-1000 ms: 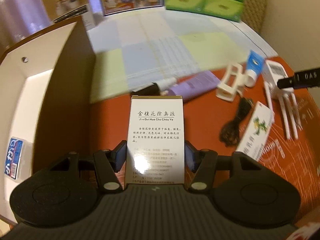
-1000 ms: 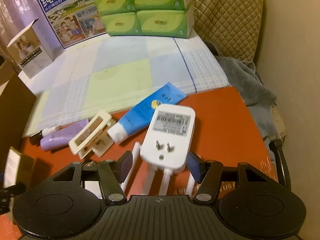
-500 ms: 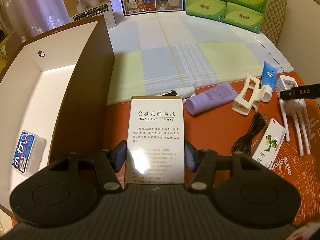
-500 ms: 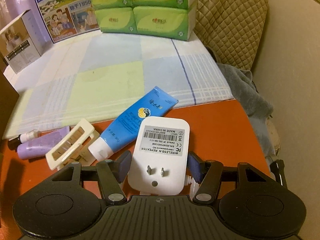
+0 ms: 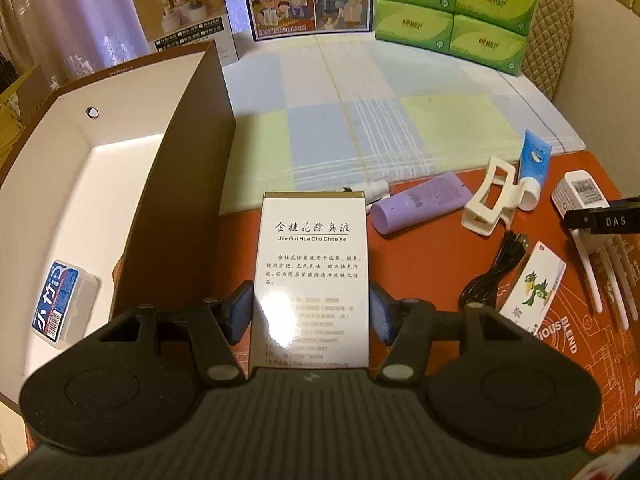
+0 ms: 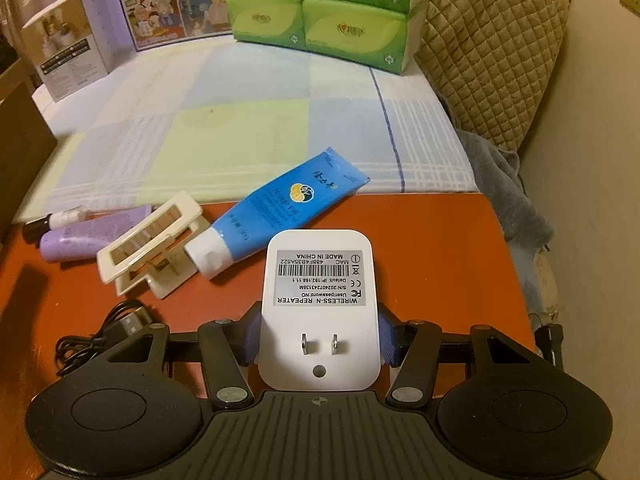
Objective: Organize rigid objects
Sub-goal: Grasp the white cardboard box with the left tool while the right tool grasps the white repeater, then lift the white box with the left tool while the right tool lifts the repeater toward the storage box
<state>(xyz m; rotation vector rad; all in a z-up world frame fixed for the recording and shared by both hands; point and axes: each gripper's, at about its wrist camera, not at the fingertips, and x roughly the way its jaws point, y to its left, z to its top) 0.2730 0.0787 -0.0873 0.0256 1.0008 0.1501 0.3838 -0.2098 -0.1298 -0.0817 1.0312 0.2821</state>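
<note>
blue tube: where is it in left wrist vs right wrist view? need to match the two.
Left wrist: blue tube at far right, upper middle, white cap toward the camera, touching the cream clip.
Right wrist: blue tube at centre, lying diagonally, cap at lower left beside the same clip.
Shared landmark: the purple tube, left of the clip in both.

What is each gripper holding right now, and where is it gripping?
The left gripper holds the white deodorant box by its long sides. The right gripper, jaws closing, clasps the wireless repeater by its sides, near the plug prongs.
</note>
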